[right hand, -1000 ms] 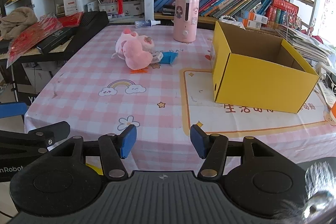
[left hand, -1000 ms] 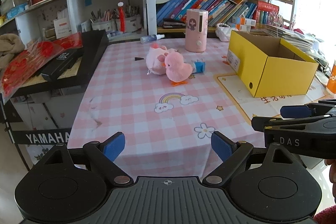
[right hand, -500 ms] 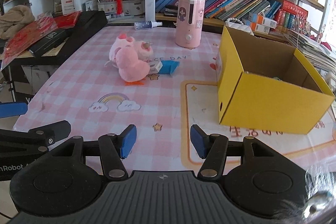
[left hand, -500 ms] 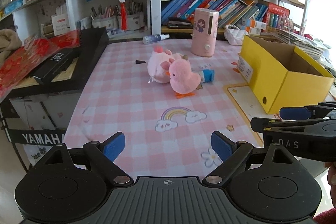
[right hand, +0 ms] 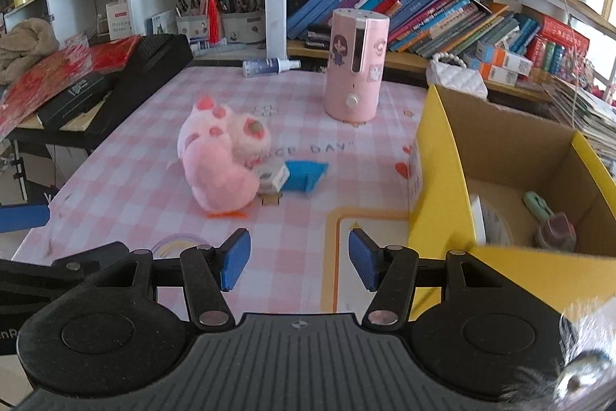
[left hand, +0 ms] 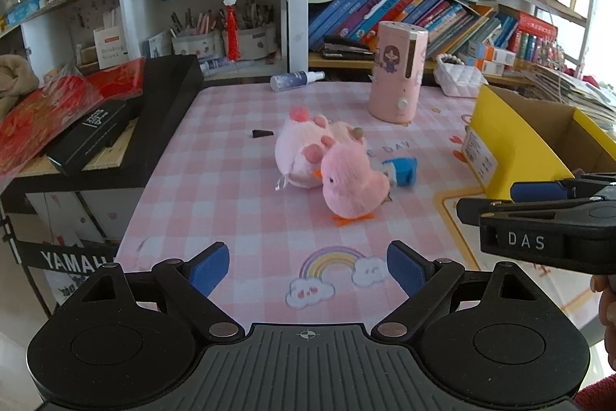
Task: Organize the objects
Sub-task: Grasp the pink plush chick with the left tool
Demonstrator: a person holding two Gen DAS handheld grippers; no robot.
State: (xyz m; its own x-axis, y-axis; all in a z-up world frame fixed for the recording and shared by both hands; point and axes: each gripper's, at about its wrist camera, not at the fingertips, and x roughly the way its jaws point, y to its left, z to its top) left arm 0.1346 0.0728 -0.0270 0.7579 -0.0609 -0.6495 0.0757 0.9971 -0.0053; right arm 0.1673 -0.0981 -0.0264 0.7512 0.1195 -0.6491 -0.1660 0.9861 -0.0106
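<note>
The table (left hand: 215,156), covered in a pink checked cloth, carries everything, and both grippers hover over its near edge. One yellow cardboard box (right hand: 442,180) stands open at the right edge; inside it lie three small things near the bottom: a white round item, a mint green clip-like piece and a dark reddish item, all too blurred to name. One black keyboard (left hand: 161,110) lies beside the left edge with a black case and red packets on top of it. One pink cylinder (right hand: 356,64) with a cartoon girl sticker stands upright towards the far edge. Two pink plush toys touch each other at the middle of the table: a pink chick (left hand: 352,182) with orange feet in front, and a paler plush (left hand: 300,149) lying just behind it. One blue packet (right hand: 304,174) lies just right of the chick, with one small white box (right hand: 273,176) between them, touching the chick. One spray bottle (left hand: 296,79) lies on its side at the far edge. One small dark scrap (left hand: 263,133) lies left of the paler plush.

The left gripper (left hand: 308,266) has its two blue-padded fingers wide apart with nothing between them. The right gripper (right hand: 299,259) likewise has its fingers apart and empty, pointing at the gap between the chick and the box
</note>
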